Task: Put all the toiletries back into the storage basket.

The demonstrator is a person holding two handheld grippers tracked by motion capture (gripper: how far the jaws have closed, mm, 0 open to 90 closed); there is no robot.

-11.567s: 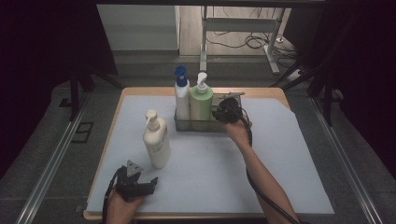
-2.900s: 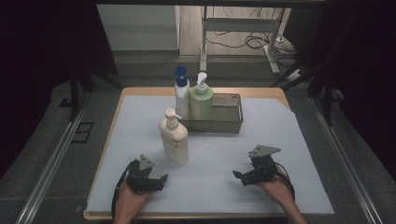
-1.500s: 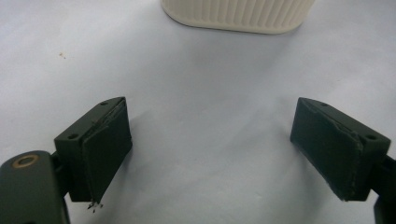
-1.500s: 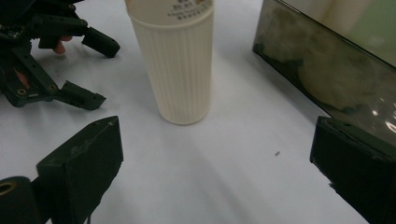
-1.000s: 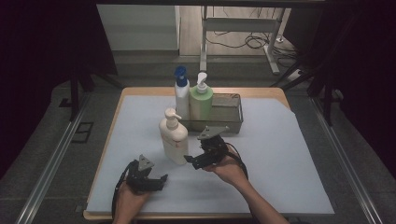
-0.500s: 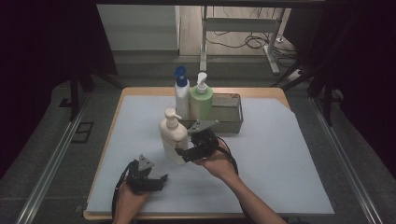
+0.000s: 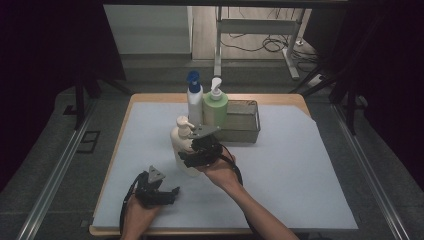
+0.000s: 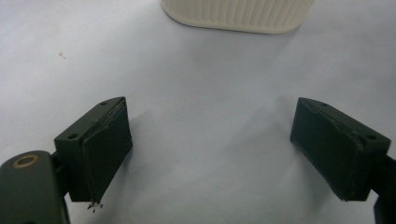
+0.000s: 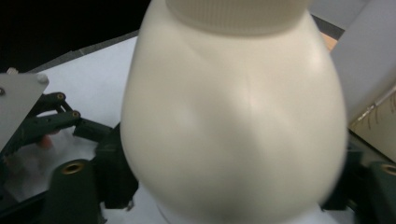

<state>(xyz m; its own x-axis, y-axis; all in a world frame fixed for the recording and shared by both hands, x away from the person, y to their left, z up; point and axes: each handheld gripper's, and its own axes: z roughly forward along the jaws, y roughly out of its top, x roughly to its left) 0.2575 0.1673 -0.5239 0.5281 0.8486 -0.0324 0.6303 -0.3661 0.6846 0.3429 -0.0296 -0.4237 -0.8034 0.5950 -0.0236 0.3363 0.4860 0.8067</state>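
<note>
1 cream pump bottle (image 7: 181, 145) stands upright at the centre of the high view, on the pale sheet (image 7: 300, 165) that covers the wooden table (image 7: 150, 98). The right gripper (image 7: 192, 159) is at the bottle's right side, low on its body. In the right gripper view the bottle's rounded body (image 9: 233, 121) sits between the 2 black jaws, which have just been closing around it. Whether the pads already press on the plastic cannot be told, since the bottle hides both jaw faces.

The left gripper (image 7: 167, 192) rests on the sheet at the lower left of the high view, near the bottle's base but apart from it. In the left gripper view its 2 jaws stand wide apart with bare sheet between them, holding nothing, and the bottle's ribbed base (image 8: 236, 16) shows at the top edge.

Behind, in the upper centre of the high view, 1 metal basket (image 7: 250, 122) holds 2 more pump bottles at its left end. They are 1 white bottle with a blue pump (image 7: 194, 100) and 1 green bottle with a white pump (image 7: 216, 107), side by side.
</note>
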